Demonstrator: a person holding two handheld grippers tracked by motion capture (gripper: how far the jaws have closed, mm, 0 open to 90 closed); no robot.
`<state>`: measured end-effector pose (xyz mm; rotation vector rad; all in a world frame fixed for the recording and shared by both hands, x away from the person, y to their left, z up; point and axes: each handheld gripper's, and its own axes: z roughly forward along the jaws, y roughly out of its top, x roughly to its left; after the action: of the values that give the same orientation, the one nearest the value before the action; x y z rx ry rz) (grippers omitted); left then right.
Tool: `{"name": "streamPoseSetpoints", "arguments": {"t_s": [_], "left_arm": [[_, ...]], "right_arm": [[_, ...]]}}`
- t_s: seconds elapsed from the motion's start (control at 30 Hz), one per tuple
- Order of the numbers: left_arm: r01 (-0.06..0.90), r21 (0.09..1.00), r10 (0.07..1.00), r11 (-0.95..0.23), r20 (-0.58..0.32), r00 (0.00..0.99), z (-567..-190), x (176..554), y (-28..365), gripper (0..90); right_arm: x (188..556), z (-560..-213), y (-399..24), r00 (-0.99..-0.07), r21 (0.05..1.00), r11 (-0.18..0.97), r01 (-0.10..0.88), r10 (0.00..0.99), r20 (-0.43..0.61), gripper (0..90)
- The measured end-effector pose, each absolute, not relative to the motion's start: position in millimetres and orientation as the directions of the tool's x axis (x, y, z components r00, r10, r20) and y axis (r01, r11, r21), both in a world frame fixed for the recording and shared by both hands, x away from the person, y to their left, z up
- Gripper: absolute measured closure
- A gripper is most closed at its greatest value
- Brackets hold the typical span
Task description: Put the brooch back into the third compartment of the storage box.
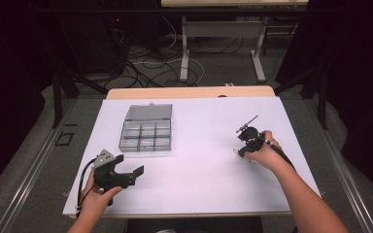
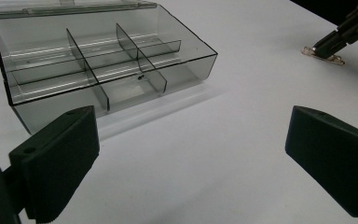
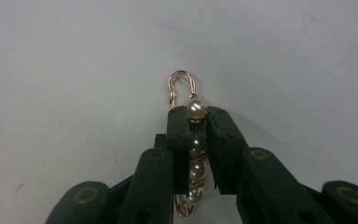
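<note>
The right gripper (image 3: 197, 140) has its jaws drawn in tight on a pearl pin (image 3: 195, 149), a gold safety-pin clasp strung with a row of pearls; the pearls sit in the narrow slot between the two pads, with the looped gold end poking out past the tips and the coiled end showing near the bottom of the right gripper view; the pin lies on the white table cover (image 1: 204, 160) at the right side of the table, under the gripper's tip (image 1: 243, 151). The left gripper (image 1: 126, 172) rests near the front left of the cover with its jaws wide apart and nothing between them; a clear plastic box (image 1: 146, 128) with divided compartments stands just beyond it, its lid tipped back; the box and the pin are well apart.
</note>
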<state>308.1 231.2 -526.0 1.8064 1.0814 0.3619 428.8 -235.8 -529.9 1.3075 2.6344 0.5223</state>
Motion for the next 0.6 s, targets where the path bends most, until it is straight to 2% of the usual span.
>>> {"name": "streamPoseSetpoints", "arguments": {"t_s": [0.6], "left_arm": [[0.514,0.846,0.8,-0.142,-0.208,0.563,-526.0,308.2,231.3,3.3]], "right_arm": [[426.1,-524.0,-236.1,-0.607,0.4,0.552,0.732,0.794,0.015,81.1]]}}
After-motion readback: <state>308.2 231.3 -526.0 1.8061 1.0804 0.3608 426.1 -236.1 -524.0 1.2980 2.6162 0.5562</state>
